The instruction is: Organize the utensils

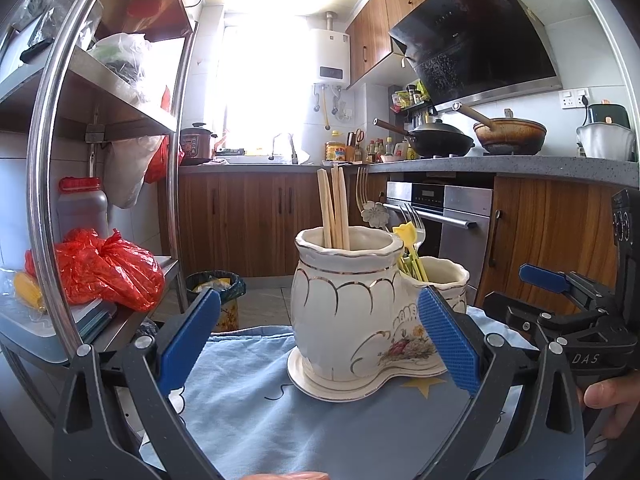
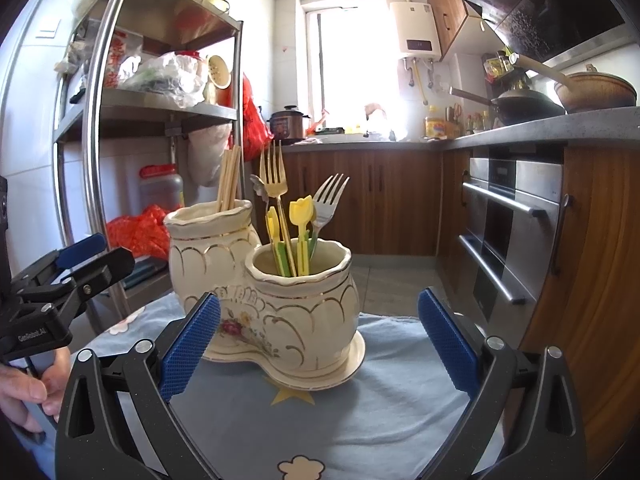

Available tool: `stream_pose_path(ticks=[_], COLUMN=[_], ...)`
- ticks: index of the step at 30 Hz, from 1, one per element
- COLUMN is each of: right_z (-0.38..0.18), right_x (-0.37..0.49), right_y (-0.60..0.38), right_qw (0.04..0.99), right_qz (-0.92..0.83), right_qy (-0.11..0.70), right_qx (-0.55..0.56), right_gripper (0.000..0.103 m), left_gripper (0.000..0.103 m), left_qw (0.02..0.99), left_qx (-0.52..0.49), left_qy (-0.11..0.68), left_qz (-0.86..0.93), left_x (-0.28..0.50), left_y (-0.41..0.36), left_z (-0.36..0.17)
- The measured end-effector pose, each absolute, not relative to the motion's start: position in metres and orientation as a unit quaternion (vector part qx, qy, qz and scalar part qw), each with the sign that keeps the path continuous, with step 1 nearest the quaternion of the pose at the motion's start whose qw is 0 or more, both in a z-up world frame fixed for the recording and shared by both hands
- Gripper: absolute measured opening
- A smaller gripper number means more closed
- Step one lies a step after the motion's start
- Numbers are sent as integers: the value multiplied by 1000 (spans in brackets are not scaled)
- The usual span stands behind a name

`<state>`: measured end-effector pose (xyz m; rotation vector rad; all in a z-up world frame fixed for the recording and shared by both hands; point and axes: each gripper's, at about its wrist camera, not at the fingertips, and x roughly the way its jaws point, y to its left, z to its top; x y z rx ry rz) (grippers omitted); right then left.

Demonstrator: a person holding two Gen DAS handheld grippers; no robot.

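both grippers, left gripper (image 1: 318, 336) and right gripper (image 2: 319, 336), gape empty before the ceramic holder (image 2: 264, 280) on the blue cloth (image 2: 360, 412); its chopsticks (image 1: 333, 208) and forks (image 2: 296, 200) look light, stiff; pinch their shafts above the rim.

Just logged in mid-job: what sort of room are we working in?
A home kitchen, by the look: wok on the counter under a range hood, built-in oven, and a ceramic utensil holder in front.

Your two grippers, left gripper (image 1: 318, 336) and right gripper (image 2: 319, 338), share black plastic frames, silver rivets, blue honeycomb-textured pads (image 1: 448, 336), white lettering "DAS" and "CanRobot.AI", with your bare-skinned fingers (image 2: 24, 394) wrapping the handles.
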<state>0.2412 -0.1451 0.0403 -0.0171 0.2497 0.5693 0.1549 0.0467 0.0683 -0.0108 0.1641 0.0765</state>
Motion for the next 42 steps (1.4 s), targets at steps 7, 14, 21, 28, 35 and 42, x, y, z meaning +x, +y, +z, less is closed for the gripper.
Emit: stream_pose_path(ticks=[7, 14, 21, 28, 35, 42], right_z=[40, 41, 40, 40, 41, 41], right_x=[241, 241, 241, 241, 241, 241], right_y=[-145, -145, -144, -143, -144, -144], right_qw=[952, 952, 952, 952, 952, 952], right_qz=[280, 280, 280, 281, 281, 281], right_qy=[123, 123, 122, 122, 122, 121], right_qx=[-9, -9, -9, -10, -10, -11], right_gripper=[98, 98, 98, 98, 98, 98], left_gripper=[98, 98, 98, 98, 98, 98], left_qw=[996, 996, 996, 996, 996, 996], left_qx=[-5, -5, -5, -6, -6, -5], left_qy=[83, 83, 84, 85, 86, 85], left_qz=[36, 35, 34, 34, 32, 32], left_x=[155, 156, 156, 156, 156, 155], left_y=[46, 45, 46, 46, 46, 46], left_z=[67, 67, 66, 67, 66, 66])
